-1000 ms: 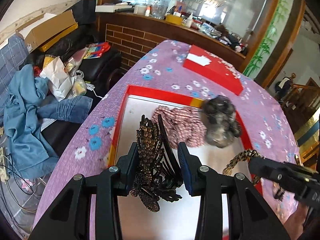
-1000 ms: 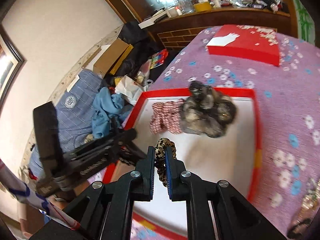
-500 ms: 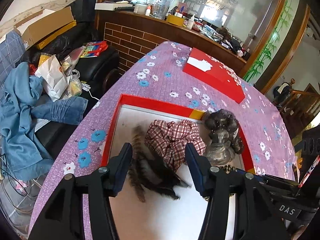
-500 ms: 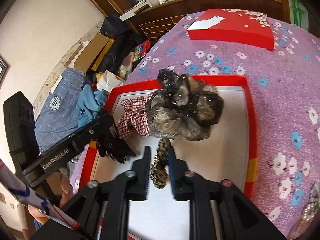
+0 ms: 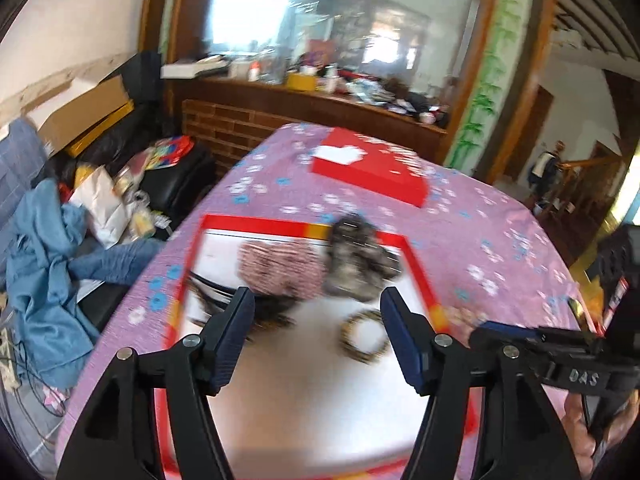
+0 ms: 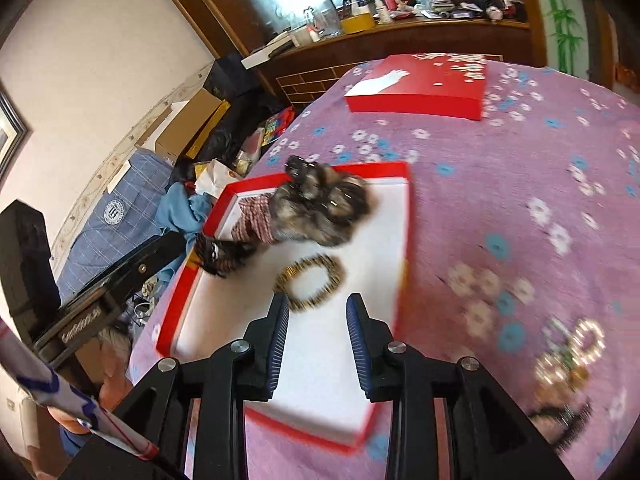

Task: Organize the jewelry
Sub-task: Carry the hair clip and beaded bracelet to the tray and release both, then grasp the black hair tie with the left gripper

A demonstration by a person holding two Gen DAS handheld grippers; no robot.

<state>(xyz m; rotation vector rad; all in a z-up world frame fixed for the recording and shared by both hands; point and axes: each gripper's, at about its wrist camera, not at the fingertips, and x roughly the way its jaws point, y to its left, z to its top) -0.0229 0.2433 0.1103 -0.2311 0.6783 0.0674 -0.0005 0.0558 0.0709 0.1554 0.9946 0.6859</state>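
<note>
Right gripper (image 6: 317, 320) view only: beaded jewelry (image 6: 570, 356) outside red tray (image 6: 188, 276).

- Daylight floods in from the window (image 5: 256, 12) at the back, blown out to near white in the left wrist view.
- The white floor of the red tray (image 6: 316, 344) glares brightly in both views.
- Motion blur smears the tray's contents, the flowered tablecloth (image 6: 520, 200) and the back of the room; the small gold pieces (image 6: 568, 356) on the cloth are perhaps bracelets, too smeared to tell.
- The gripper fingers (image 5: 236, 332) stay sharp.
- Fisheye bending curves walls and table edges, with dark corners.
- Shadows are soft and faint.
</note>
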